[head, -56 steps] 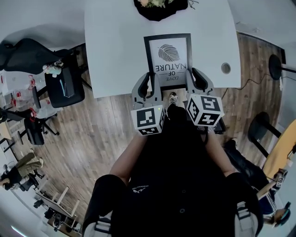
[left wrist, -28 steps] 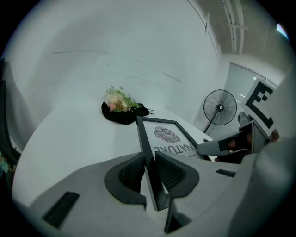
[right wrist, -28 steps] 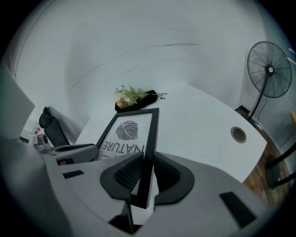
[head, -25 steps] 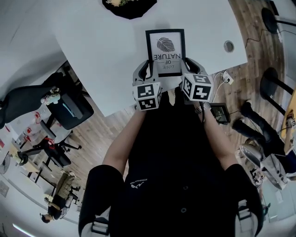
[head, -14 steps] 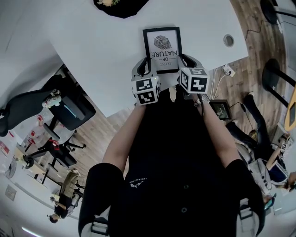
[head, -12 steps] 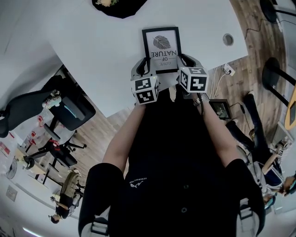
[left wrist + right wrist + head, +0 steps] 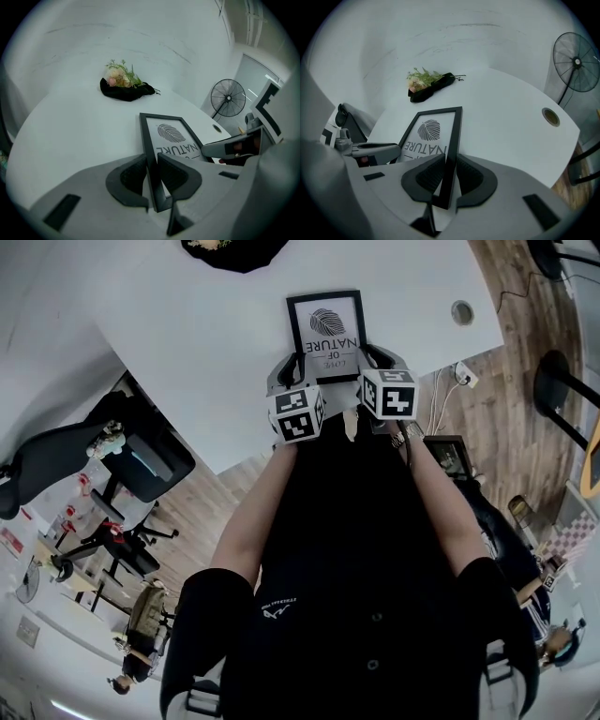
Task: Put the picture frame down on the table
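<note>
Head view: a person stands at the near edge of a white table (image 7: 216,352) and holds a black picture frame (image 7: 326,324) over it with both grippers. The frame shows a leaf print and the word NATURE, which reads upside down from the person's side.

Left gripper (image 7: 151,171): the jaws are clamped on the frame's left rail, close to its near corner, with one pad on either face of the rail.

Right gripper (image 7: 449,171): the jaws are clamped likewise on the right rail, close to the other near corner.

The frame lies low and nearly flat, its far end pointing across the table toward a bouquet (image 7: 123,83) on black cloth, which sits well apart from it. Whether the far end touches the tabletop cannot be told. A round hole (image 7: 550,116) in the tabletop lies to the frame's right, and a fan (image 7: 576,63) stands beyond the table.
</note>
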Demonstrator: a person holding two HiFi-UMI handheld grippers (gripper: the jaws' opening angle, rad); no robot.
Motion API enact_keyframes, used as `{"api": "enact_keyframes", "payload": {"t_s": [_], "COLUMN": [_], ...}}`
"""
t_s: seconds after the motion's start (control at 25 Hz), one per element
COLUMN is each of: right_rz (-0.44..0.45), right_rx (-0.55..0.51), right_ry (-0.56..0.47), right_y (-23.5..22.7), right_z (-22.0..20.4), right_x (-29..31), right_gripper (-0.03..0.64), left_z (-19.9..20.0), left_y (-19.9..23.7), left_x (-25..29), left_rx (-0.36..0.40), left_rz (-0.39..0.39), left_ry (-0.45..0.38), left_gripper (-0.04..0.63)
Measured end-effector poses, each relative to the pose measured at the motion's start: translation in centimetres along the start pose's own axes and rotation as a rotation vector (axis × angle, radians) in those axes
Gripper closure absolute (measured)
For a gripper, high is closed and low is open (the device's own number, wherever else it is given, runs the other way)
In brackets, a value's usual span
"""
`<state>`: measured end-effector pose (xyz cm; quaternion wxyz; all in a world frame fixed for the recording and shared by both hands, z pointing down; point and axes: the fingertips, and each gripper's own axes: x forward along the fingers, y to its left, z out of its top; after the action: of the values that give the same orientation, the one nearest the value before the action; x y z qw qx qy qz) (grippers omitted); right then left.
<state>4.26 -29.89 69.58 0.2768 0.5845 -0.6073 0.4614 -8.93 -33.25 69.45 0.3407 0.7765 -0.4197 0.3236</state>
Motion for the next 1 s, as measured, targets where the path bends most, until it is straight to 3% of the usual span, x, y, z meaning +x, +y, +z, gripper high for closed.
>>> {"api": "enact_keyframes", "payload": {"t_s": [0.28, 0.48, 0.64, 0.72, 1.0], "right_rz": [0.0, -0.006, -0.027, -0.029, 0.039], "right_rx": [-0.004, 0.002, -0.021, -0.022, -0.049], "right_ry": [0.004, -0.018, -0.068, -0.092, -0.117], "right_y": [-0.1, -0.2, -0.6, -0.7, 0.1], "right_z": [-0.6, -0.1, 0.6, 0.9, 0.7], "right_x": [0.1, -0.6, -1.6, -2.2, -3.7], "right_gripper": [0.537, 0.515, 0.58, 0.614, 0.617], "left_z": [-0.5, 0.5, 1.7, 2.1, 2.1], "left_y": [0.0, 0.4, 0.6, 0.5, -1.0], "left_x": [0.4, -0.4, -2.0, -2.7, -4.6], "left_rx": [0.002, 0.009, 0.018, 0.036, 0.019], "left_rz": [-0.01, 0.018, 0.029, 0.03, 0.045], "left_ry": [0.015, -0.024, -0.087, -0.111, -0.157], "left_gripper": [0.517, 0.517, 0.526, 0.568, 0.588]}}
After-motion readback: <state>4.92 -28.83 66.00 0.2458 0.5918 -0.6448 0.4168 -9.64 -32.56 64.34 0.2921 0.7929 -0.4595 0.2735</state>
